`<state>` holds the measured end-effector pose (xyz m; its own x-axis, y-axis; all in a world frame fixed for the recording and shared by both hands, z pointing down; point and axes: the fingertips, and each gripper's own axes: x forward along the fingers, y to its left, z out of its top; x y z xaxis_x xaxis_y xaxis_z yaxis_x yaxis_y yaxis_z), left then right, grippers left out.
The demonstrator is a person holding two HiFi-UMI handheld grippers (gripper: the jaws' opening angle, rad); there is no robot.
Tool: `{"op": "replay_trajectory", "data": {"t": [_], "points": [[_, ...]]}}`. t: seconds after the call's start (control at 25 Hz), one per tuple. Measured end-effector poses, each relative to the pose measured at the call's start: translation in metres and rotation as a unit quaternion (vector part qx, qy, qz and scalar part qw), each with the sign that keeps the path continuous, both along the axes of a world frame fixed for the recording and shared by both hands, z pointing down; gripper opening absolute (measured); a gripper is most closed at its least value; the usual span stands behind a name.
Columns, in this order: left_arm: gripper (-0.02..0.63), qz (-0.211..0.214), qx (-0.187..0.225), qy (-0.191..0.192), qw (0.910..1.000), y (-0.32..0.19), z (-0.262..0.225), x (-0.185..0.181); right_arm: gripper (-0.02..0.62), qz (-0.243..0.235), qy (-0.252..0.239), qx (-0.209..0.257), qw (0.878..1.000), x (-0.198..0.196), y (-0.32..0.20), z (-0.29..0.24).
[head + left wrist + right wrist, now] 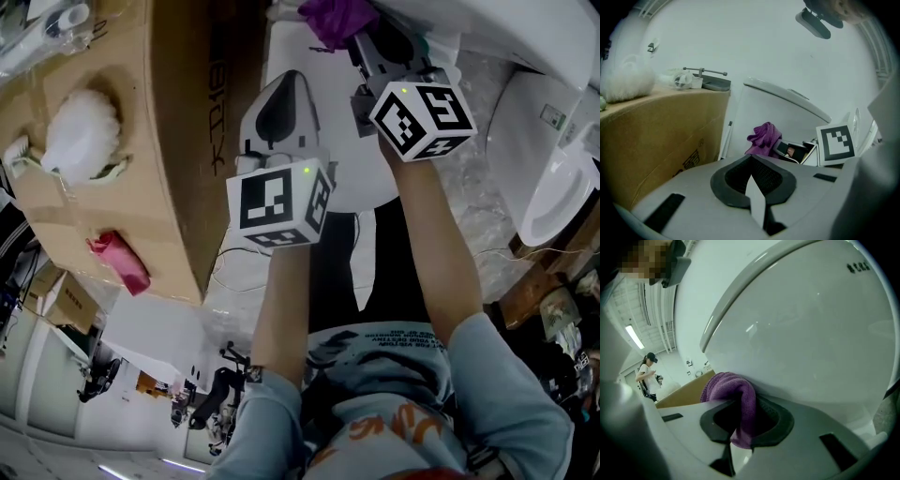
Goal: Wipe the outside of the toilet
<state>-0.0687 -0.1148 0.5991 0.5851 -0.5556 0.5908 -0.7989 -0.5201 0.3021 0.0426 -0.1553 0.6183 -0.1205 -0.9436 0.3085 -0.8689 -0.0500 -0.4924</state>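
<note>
Right gripper (740, 414): your fingers are clamped on the purple cloth (737, 394). It's folded over between the dark pads, with a bunch sticking out past the tips and a short end hanging down on the camera side. The bunched end sits right up against the white curved side of the toilet (811, 338), just below the rim line of the lid; it looks like contact, but I can't tell how firm. Left gripper (752, 164): fingers closed, pads together, nothing between them. It's clear of the toilet and pointed towards it. From that view you can see the cloth and the right gripper's marker cube (836, 143) ahead, against the toilet's flat white side. In the head view both your arms are stretched forward, with the left gripper nearer to you and beside the right one, which is up at the toilet. On your left, close to the toilet, there's a big cardboard box (178, 141). On top of it are a white fluffy brush head (82, 131) and a pink item (120, 262), well apart from each other. A second white ceramic fixture (553, 187) is off to your right. A person (648, 376) stands far back in the right gripper view.
</note>
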Motion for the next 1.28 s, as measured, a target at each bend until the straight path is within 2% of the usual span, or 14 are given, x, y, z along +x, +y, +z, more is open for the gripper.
{"op": "replay_trajectory", "data": {"t": [0.56, 0.8, 1.28], "points": [[0.025, 0.061, 0.0, 0.0, 0.9981, 0.031, -0.003, 0.054, 0.072, 0.035, 0.023, -0.004, 0.999, 0.056, 0.049, -0.003], [0.025, 0.08, 0.005, -0.008, 0.9967, 0.047, -0.001, 0.083, 0.072, 0.055, 0.051, -0.013, 0.997, 0.096, 0.081, -0.001], [0.025, 0.137, -0.01, -0.006, 0.9905, 0.073, 0.01, 0.148, 0.072, 0.115, 0.064, -0.045, 0.99, 0.17, 0.135, 0.014]]}}
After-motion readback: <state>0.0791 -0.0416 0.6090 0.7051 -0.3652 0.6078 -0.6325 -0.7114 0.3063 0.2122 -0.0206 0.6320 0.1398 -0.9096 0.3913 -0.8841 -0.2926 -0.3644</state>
